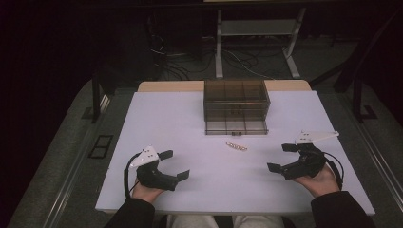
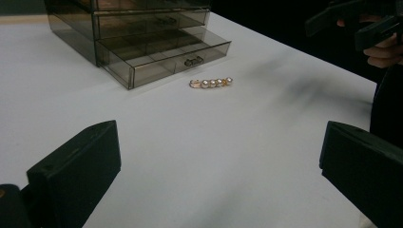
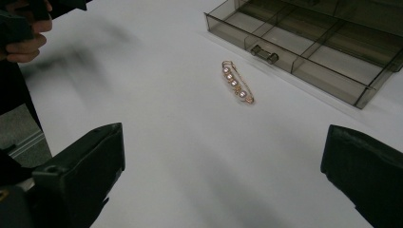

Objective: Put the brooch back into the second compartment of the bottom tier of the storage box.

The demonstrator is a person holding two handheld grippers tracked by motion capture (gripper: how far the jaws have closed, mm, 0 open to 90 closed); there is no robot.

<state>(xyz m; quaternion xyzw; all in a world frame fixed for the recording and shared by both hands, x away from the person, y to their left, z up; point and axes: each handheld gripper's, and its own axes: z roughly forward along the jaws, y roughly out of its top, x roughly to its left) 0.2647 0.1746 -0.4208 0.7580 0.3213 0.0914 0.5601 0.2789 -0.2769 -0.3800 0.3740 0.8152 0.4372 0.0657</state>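
The pearl brooch [image 3: 237,88], probably light, stiff, slippery and thin, lies flat on the table [image 1: 180,128] ahead of both wide-open, empty hand-held grippers, left [image 1: 172,164] and right [image 1: 281,157], just before the open drawer [image 3: 304,57]; pinch across its narrow pearl row.

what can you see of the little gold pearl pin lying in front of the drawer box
The slim gold-coloured pin with a row of pearl-like beads has about five pale round beads on a thin metal-looking frame. It lies flat on the white table, just in front of the smoky clear plastic drawer box with its bottom drawer pulled open. Nothing touches it.
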